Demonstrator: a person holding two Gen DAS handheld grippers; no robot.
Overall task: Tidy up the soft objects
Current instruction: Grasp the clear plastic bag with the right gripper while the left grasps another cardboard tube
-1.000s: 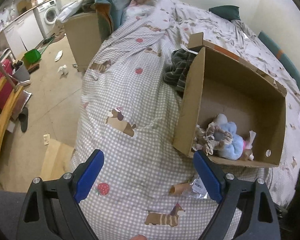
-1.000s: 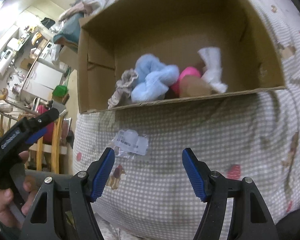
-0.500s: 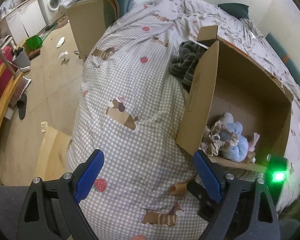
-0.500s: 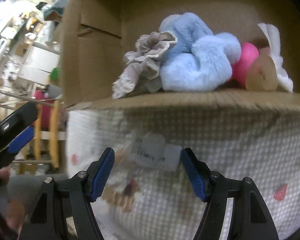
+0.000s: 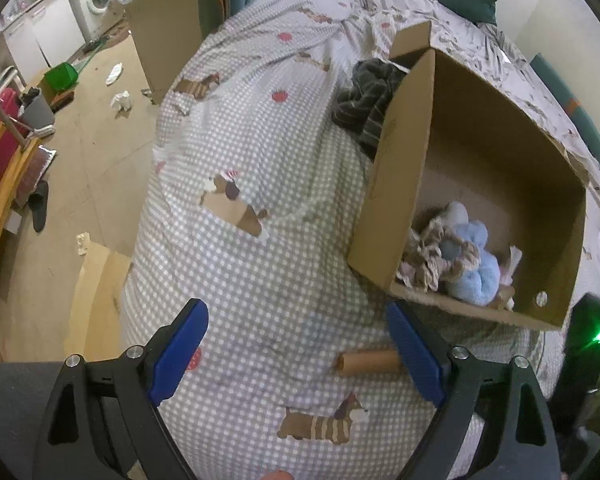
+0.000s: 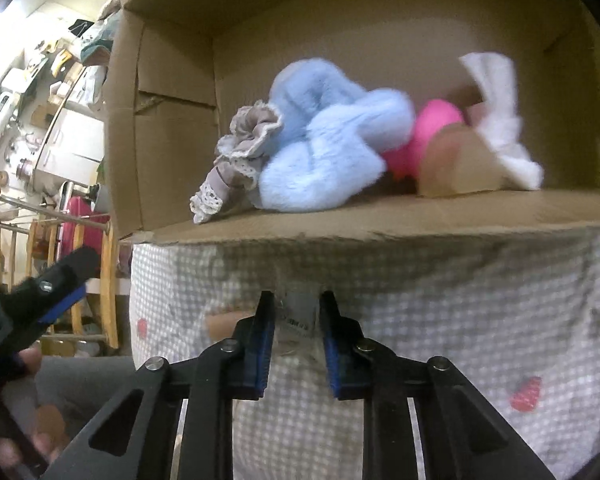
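- The right tongs [image 6: 296,320], at lower centre of the right wrist view, are pinching a crinkled clear plastic packet [image 6: 298,312] with a printed label, on the checked bedspread [image 6: 460,300].
- The left tongs [image 5: 296,344] are spread wide over the bedspread at the bottom of the left wrist view, gripping nothing.
- A cardboard tube [image 5: 366,362] lies on the bedspread just beside the left tongs' right-hand finger.
- The cardboard box [image 6: 160,120] fills the upper half of the right wrist view; inside it lie a light blue plush [image 6: 324,152], a frilly grey-beige cloth [image 6: 240,156], a pink item [image 6: 420,140] and a white cloth [image 6: 496,100].
- A dark striped garment [image 5: 366,100] lies behind the box's left wall.
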